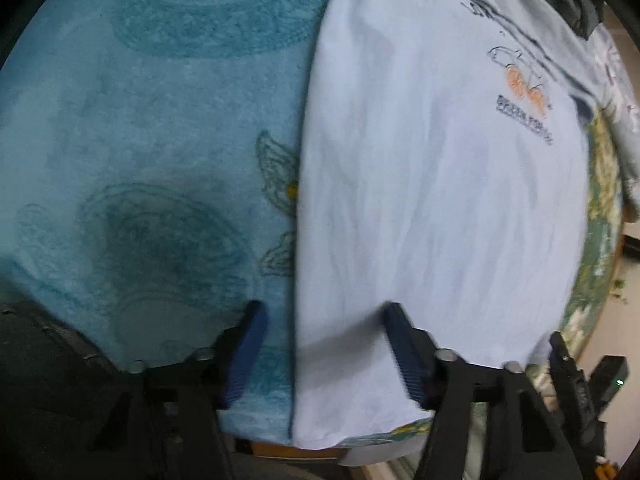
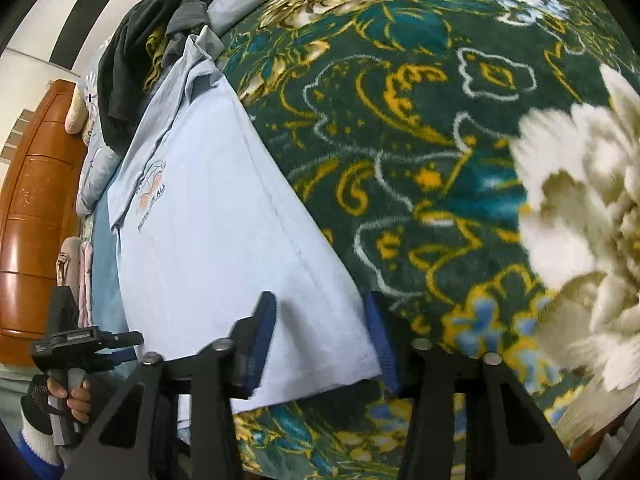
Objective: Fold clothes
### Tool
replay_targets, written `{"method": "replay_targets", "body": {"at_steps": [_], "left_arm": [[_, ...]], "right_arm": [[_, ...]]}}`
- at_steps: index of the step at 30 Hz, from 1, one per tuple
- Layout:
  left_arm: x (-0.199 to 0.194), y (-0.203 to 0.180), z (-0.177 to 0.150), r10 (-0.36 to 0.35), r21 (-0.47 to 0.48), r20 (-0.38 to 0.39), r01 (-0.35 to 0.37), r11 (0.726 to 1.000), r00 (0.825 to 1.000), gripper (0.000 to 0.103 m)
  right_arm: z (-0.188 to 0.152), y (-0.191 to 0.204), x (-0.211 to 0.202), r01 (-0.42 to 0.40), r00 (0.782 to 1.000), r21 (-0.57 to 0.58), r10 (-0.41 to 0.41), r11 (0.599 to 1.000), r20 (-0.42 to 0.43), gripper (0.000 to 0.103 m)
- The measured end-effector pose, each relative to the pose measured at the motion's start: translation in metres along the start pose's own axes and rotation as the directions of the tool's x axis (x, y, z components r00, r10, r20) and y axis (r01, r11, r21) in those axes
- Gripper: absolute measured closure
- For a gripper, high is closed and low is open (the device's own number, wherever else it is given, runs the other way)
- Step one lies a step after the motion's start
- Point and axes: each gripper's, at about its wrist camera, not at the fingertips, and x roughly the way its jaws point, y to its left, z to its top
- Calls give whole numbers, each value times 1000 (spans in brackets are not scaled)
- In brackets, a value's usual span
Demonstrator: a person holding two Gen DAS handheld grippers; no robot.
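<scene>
Because the left gripper [image 1: 322, 354] and the right gripper [image 2: 320, 338] both stand wide open and empty over the near hem corners of the pale blue T-shirt [image 1: 440, 200] spread flat on the blanket [image 2: 420, 140], uneven closing could pinch one layer only and wrinkle it.

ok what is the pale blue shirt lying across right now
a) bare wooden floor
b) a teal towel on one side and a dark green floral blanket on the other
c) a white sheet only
b, the pale blue shirt has the teal towel along one edge in the left wrist view and the dark green floral blanket along the other in the right wrist view.
</scene>
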Motion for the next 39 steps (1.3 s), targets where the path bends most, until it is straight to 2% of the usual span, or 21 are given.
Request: {"method": "replay_targets", "body": {"at_steps": [1, 2, 3, 5, 7, 9, 10, 11, 13, 15, 17, 20, 23, 26, 28, 29, 30, 33, 35, 38, 39], "left_arm": [[-2, 1, 0, -23, -9, 6, 23, 1000, 1000, 69], [-3, 2, 0, -53, -18, 12, 54, 998, 999, 87], [-5, 4, 0, -83, -27, 18, 84, 996, 996, 99], [-12, 8, 0, -161, -51, 54, 164, 985, 985, 99], [-21, 11, 1, -242, -58, 99, 248, 967, 965, 99], [-37, 13, 1, -336, -38, 177, 347, 937, 925, 99], [-47, 14, 2, -377, -18, 218, 390, 920, 900, 99], [-58, 15, 4, -422, 3, 267, 438, 899, 866, 99], [-77, 12, 14, -471, 32, 344, 491, 871, 812, 99], [-90, 8, 24, -477, 52, 394, 499, 865, 786, 99], [-102, -1, 35, -463, 83, 436, 477, 875, 772, 99], [-114, -2, 60, -429, 150, 474, 409, 900, 769, 99], [-119, 22, 81, -407, 186, 499, 364, 913, 765, 98], [-102, 37, 98, -444, 184, 481, 409, 894, 756, 94], [-95, 45, 103, -446, 168, 478, 420, 892, 757, 82], [-92, 47, 105, -448, 162, 472, 425, 891, 760, 68], [-89, 47, 107, -451, 157, 463, 430, 889, 763, 59], [-84, 50, 106, -450, 117, 450, 448, 886, 772, 50], [-79, 56, 97, -410, 47, 441, 436, 899, 798, 46], [-66, 56, 84, -401, -19, 407, 446, 895, 821, 45], [-60, 53, 82, -383, -33, 384, 427, 904, 840, 43]], "right_arm": [[-1, -2, 0, -6, 1000, 9, 6, 1000, -10, 83], [-3, -3, 0, -14, 1000, 18, 15, 1000, -19, 89], [-4, -4, 2, -53, 998, 33, 54, 998, -33, 93], [-8, -6, -1, -149, 988, 64, 151, 987, -33, 94], [-7, -7, -10, -260, 965, 105, 260, 960, 20, 95], [1, -5, -20, -358, 933, 126, 351, 925, 75, 95], [6, -4, -24, -406, 913, 134, 395, 904, 103, 95], [11, -3, -29, -452, 891, 139, 436, 881, 130, 95], [28, 5, -40, -506, 858, 121, 484, 854, 173, 95], [51, 18, -46, -533, 837, 96, 509, 840, 201, 95], [74, 31, -50, -541, 828, 71, 515, 838, 221, 95], [94, 39, -37, -518, 844, 92, 490, 851, 217, 95], [114, 47, -24, -494, 860, 113, 465, 862, 211, 95], [133, 55, -11, -470, 874, 134, 439, 872, 205, 95], [146, 60, -2, -454, 884, 148, 422, 879, 201, 95], [153, 62, 2, -445, 888, 155, 414, 882, 199, 95], [160, 65, 6, -437, 893, 162, 405, 885, 197, 95], [162, 64, 15, -413, 906, 186, 380, 892, 189, 93], [159, 60, 20, -396, 914, 203, 363, 895, 184, 92], [154, 55, 27, -372, 925, 228, 338, 900, 175, 92], [152, 53, 30, -364, 928, 236, 329, 901, 172, 83]]}}
